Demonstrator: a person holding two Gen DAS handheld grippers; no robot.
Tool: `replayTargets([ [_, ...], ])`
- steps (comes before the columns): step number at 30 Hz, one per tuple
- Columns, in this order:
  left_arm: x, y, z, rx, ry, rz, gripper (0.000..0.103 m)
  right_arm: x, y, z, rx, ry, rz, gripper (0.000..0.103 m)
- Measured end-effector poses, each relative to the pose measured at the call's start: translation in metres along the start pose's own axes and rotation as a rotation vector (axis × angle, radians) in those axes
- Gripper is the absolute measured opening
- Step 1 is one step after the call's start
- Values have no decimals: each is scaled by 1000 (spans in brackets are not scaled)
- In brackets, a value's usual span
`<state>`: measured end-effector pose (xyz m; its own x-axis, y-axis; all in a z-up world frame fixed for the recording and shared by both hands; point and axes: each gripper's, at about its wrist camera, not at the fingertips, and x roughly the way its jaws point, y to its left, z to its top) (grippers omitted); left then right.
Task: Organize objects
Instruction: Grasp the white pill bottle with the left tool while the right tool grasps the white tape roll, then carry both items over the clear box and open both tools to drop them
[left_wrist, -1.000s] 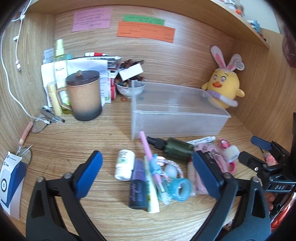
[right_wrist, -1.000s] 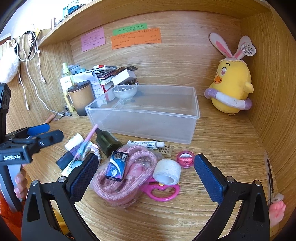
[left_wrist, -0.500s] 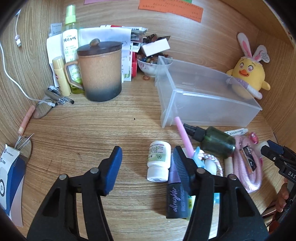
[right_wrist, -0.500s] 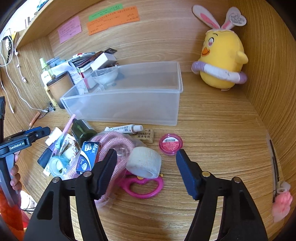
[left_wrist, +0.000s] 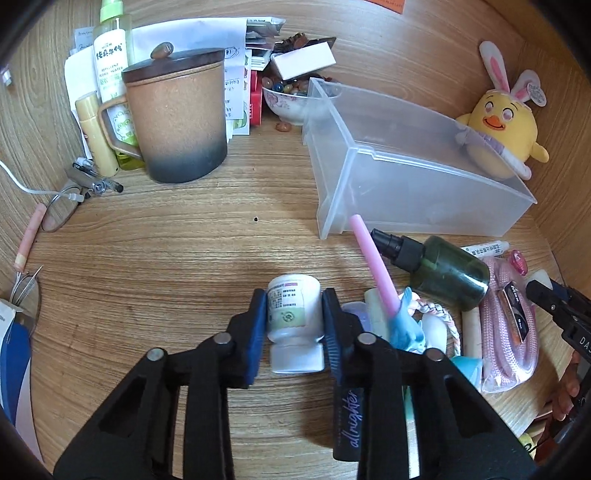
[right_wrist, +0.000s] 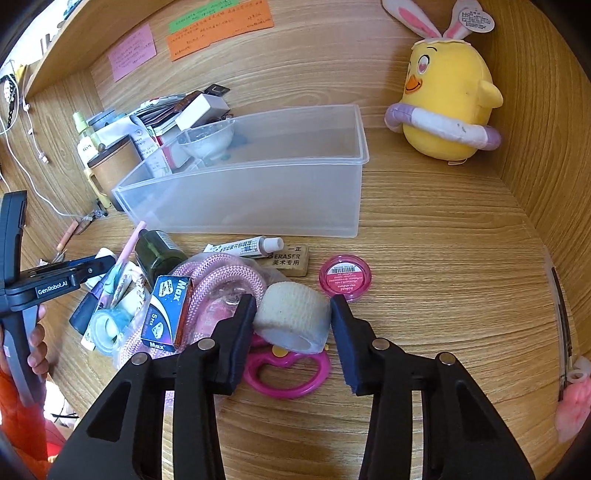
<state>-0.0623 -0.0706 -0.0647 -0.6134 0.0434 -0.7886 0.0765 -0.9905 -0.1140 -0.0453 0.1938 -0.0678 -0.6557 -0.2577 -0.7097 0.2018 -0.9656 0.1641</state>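
A white pill bottle (left_wrist: 291, 325) lies on the wooden desk between the blue pads of my left gripper (left_wrist: 294, 299); the jaws are closing and both pads touch its sides. In the right wrist view a cream bandage roll (right_wrist: 291, 317) rests on pink scissors (right_wrist: 291, 373). My right gripper (right_wrist: 292, 301) is closing on it, pads against both ends. A clear plastic bin (left_wrist: 406, 192) stands empty behind the pile. The pile holds a dark green spray bottle (left_wrist: 448, 273), a pink rope (right_wrist: 225, 273), a Max box (right_wrist: 166, 314) and a pink pen (left_wrist: 373, 258).
A lidded brown mug (left_wrist: 173, 118), a bowl of stones (left_wrist: 286, 99) and stacked papers crowd the back left. A yellow plush chick (right_wrist: 447, 107) sits in the right corner by the side wall. A pink tin (right_wrist: 345, 275), an eraser (right_wrist: 290, 256) and a tube (right_wrist: 243, 247) lie before the bin.
Both grippers have dropped toward the desk and narrowed from wide open. The left now encloses the white bottle, the right the bandage roll.
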Motion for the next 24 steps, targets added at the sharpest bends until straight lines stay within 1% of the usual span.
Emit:
replayTargets([
  [6, -10, 1, 1, -7, -36, 14, 29, -6, -2, 3, 7, -24, -6, 38],
  [11, -32, -6, 14, 13, -111, 11, 29, -17, -4, 14, 5, -68, 1, 38],
  [16, -50, -19, 34, 45, -188, -3, 29, -30, -1, 34, -18, -133, 4, 38],
  [20, -58, -27, 49, 69, -225, -27, 29, -36, 4, 52, -44, -177, -15, 38],
  [24, -61, -36, 64, 97, -256, -33, 29, -38, 9, 70, -54, -208, -8, 38],
])
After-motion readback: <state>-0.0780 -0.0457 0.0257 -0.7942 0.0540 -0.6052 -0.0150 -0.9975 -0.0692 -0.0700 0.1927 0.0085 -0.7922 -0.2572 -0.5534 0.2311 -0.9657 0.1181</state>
